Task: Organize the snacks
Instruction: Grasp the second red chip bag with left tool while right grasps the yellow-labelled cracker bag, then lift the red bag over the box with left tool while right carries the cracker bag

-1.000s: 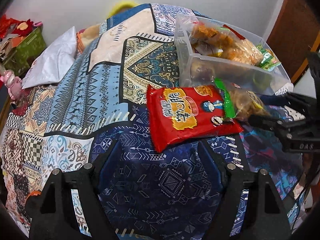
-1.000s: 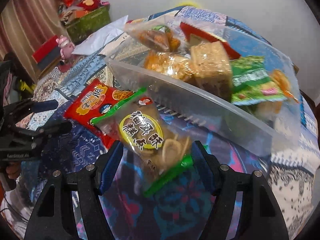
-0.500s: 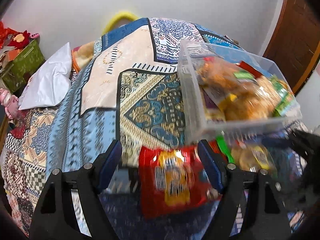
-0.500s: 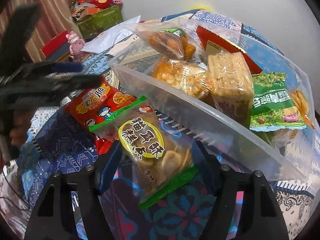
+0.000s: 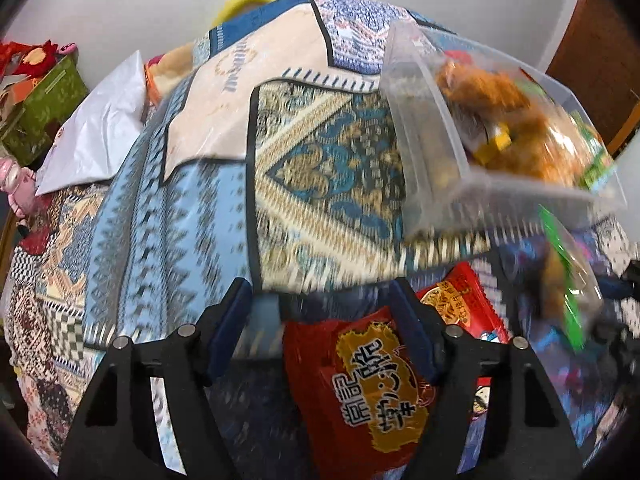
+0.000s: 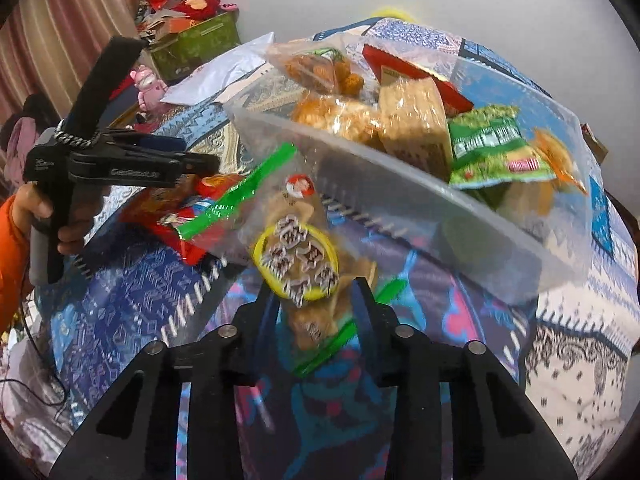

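Pinching a clear bag of biscuits (image 6: 298, 256) by its lower end, the right gripper (image 6: 316, 300) tilts it up beside the plastic bin (image 6: 400, 196) of snacks. The left gripper (image 5: 322, 312) reaches low over the bedspread (image 5: 192, 216), fingers spread wide around a red snack packet (image 5: 360, 392) lying there.

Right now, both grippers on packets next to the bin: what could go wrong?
1. The right gripper pinches only the low end of the clear snack bag; it may slip or catch the bin wall.
2. The red packet sits between the left gripper jaws, which look wide; grip unconfirmed.
3. The bin looks heaped, so additions may spill.
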Demonstrator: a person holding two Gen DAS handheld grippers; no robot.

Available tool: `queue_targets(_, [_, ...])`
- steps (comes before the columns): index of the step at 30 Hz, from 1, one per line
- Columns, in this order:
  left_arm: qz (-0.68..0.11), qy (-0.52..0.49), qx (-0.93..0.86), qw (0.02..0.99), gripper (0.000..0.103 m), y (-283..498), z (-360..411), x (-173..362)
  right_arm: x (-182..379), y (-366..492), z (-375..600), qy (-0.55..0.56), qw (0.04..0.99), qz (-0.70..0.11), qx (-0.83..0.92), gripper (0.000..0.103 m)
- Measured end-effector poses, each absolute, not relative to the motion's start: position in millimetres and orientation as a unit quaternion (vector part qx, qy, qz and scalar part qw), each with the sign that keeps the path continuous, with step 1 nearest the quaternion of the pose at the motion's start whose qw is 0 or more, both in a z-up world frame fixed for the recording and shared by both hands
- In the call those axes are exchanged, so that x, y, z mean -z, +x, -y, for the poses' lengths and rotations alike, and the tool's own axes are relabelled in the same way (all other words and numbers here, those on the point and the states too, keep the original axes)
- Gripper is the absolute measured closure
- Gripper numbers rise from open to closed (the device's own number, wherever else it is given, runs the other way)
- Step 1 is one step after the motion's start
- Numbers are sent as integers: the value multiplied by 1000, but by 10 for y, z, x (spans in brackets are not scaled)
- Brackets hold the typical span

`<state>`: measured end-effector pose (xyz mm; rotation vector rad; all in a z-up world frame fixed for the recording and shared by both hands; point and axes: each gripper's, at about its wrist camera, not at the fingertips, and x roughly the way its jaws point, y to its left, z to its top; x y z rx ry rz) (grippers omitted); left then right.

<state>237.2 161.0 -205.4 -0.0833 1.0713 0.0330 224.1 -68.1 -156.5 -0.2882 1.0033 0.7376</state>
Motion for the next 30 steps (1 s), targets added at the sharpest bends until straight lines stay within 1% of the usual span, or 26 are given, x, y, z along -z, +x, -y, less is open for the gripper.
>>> queue_targets(3, [-513,-28,-7,858,32,2134,-1590,2050,1549,2207,737,-115,790,-485,-356,71])
queue_targets(5, [-513,-26,-2,858,32,1959,-1581,2047,1507,2187,742,-120,793,-478,-357,71])
queue_targets(6, [-512,-26,-2,859,32,1875,-1584,2042,1484,2175,727,-127,794,-474,-359,69])
queue_targets(7, [-511,-26,-3,859,32,1802,-1591,2035,1461,2174,704,-135,796,-469,-359,60])
queue_targets(8, [-511,-27,-7,859,32,1734,-1605,2028,1440,2183,674,-141,797,-464,-359,53])
queue_targets(9, [-510,-29,-13,860,32,1683,-1626,2017,1411,2188,641,-148,802,-455,-357,40])
queue_targets(10, [-507,-35,-20,861,32,1620,-1659,1996,1384,2203,596,-155,807,-444,-357,35])
queue_targets(14, [-490,-58,-19,869,32,1429,-1734,1864,1413,2352,351,-173,798,-440,-373,35])
queue_targets(17, [-480,-59,-18,875,32,1354,-1720,1780,1562,2554,192,-181,789,-460,-365,35])
queue_targets(22, [-473,-54,-6,879,32,1330,-1631,1740,1692,2672,199,-151,778,-482,-374,35])
queue_targets(23, [-473,-53,0,880,32,1327,-1593,1736,1692,2649,219,-148,779,-481,-373,39])
queue_targets(24, [-472,-52,5,880,32,1321,-1564,1735,1702,2624,235,-151,780,-482,-371,50])
queue_targets(25, [-471,-50,12,881,31,1314,-1525,1728,1719,2598,252,-153,777,-485,-370,56])
queue_targets(28, [-470,-48,31,881,30,1282,-1405,1713,1702,2494,354,-142,783,-483,-366,63])
queue_targets(30, [-471,-48,45,879,26,1275,-1337,1728,1665,2421,452,-130,789,-481,-359,65])
